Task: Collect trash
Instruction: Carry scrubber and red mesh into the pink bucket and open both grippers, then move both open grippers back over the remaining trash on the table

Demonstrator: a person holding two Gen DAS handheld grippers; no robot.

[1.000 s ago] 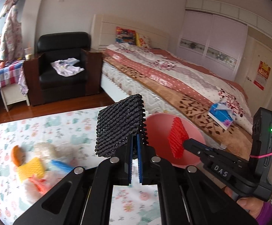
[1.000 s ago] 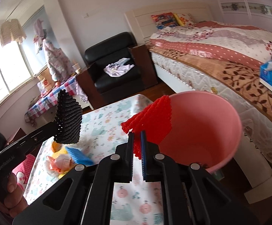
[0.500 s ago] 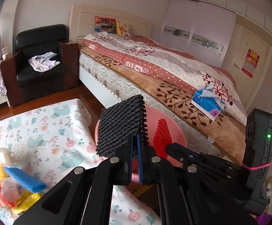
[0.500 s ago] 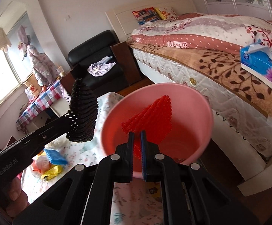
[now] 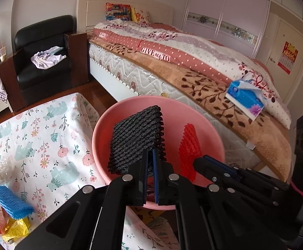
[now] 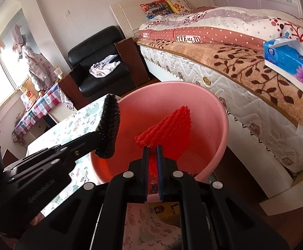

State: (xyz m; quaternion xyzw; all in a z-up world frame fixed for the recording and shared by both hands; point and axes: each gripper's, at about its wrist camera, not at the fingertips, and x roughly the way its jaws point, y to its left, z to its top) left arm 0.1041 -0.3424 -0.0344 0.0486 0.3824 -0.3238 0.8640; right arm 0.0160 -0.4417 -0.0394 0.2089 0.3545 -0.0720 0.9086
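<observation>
My left gripper (image 5: 149, 156) is shut on a black foam net (image 5: 136, 139), which hangs over the mouth of the pink bin (image 5: 101, 129). My right gripper (image 6: 152, 152) is shut on a red foam net (image 6: 168, 131), held inside the opening of the pink bin (image 6: 214, 104). In the left wrist view the red foam net (image 5: 188, 145) and the right gripper (image 5: 199, 162) sit just right of the black one. In the right wrist view the black foam net (image 6: 108, 129) shows at the bin's left rim, clamped by the left gripper (image 6: 98, 138).
The floral-cloth table (image 5: 36, 133) lies left of the bin, with a blue foam net (image 5: 9, 200), yellow wrapper (image 5: 15, 229) and other scraps at its near left. A bed (image 5: 193, 66) with a blue tissue box (image 5: 245, 98) stands right. A black armchair (image 5: 43, 56) is behind.
Both grippers moved right and down from over the table to over the bin, each still clamped on its foam net. The bin now fills the middle of both views.
</observation>
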